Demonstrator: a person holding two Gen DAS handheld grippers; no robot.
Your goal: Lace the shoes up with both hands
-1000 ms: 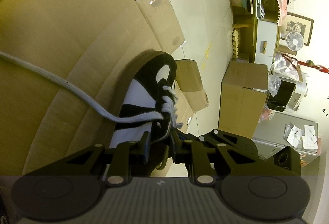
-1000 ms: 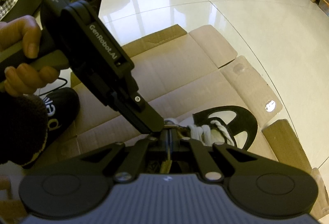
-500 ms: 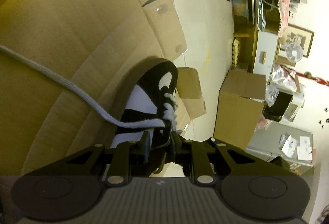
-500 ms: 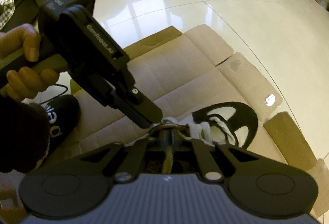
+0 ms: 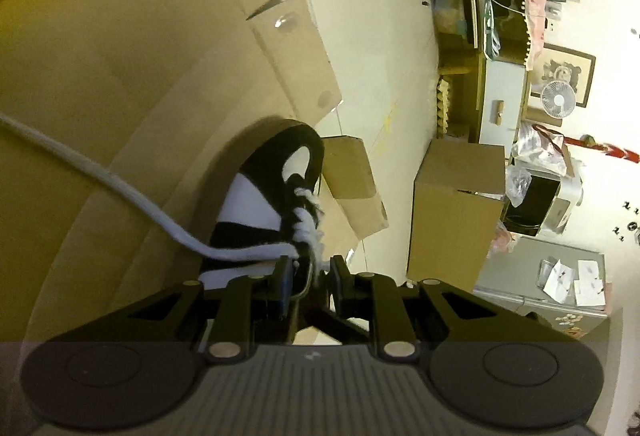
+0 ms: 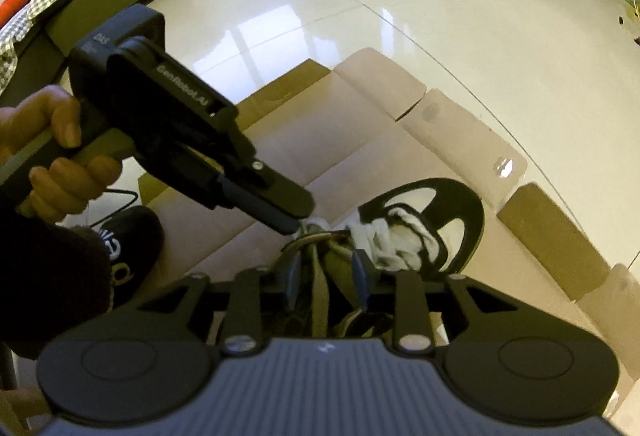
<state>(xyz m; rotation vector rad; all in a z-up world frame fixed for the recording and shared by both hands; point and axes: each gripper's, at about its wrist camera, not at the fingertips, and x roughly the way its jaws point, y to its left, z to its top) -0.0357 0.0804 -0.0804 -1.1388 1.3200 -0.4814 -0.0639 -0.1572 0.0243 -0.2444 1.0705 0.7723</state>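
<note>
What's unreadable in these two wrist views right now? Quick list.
- Far end of the white lace: cut off by the left edge, left wrist view.
- Heel of the black-and-white shoe: hidden behind the left gripper, whose jaws are closing; whether they pinch the lace is unclear.
- Shoe opening, right wrist view: covered by the right gripper, jaws opening.
- Second shoe: half hidden by a sleeve.
- Eyelets: too blurred to count.
</note>
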